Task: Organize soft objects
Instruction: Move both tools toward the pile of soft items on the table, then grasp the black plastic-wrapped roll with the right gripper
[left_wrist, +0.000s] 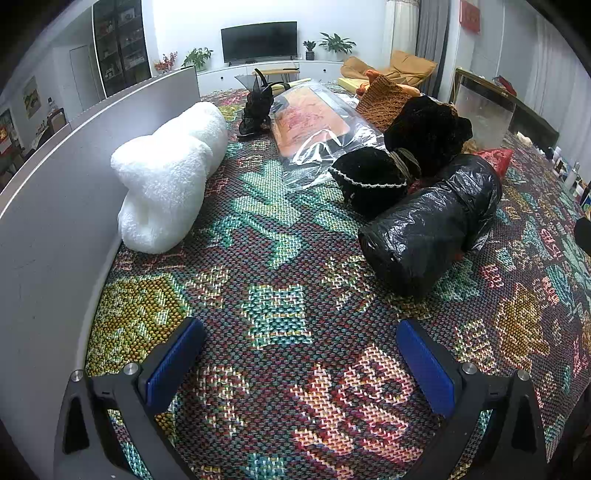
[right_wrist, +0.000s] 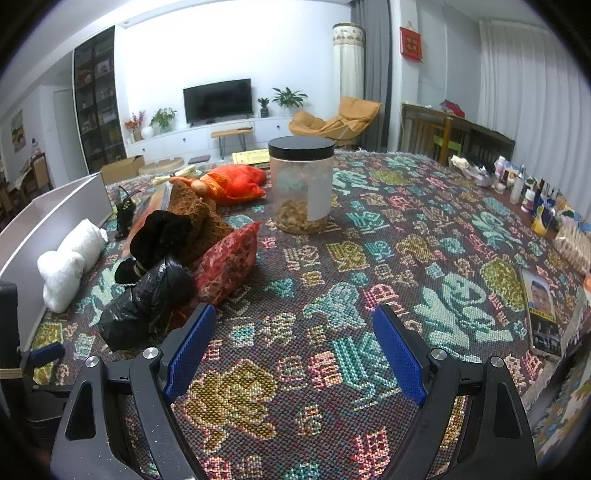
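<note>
A white fluffy roll (left_wrist: 170, 173) lies against the grey panel (left_wrist: 55, 206) at left; it also shows in the right wrist view (right_wrist: 70, 258). A black plastic bundle (left_wrist: 432, 225) lies right of centre, with black knit items (left_wrist: 373, 181) and a brown knit piece (left_wrist: 384, 98) behind it. A clear plastic bag with orange cloth (left_wrist: 314, 122) lies at the back. In the right wrist view the black bundle (right_wrist: 144, 302), a red cushion (right_wrist: 229, 258) and an orange cloth (right_wrist: 232, 182) lie at left. My left gripper (left_wrist: 301, 328) is open and empty. My right gripper (right_wrist: 295, 314) is open and empty.
A patterned woven cloth (right_wrist: 369, 236) covers the table. A clear jar with a black lid (right_wrist: 301, 184) stands mid-table. Bottles and small items (right_wrist: 532, 195) line the right edge, and a photo card (right_wrist: 541, 314) lies near it. A black lacy item (left_wrist: 256, 109) stands at the back.
</note>
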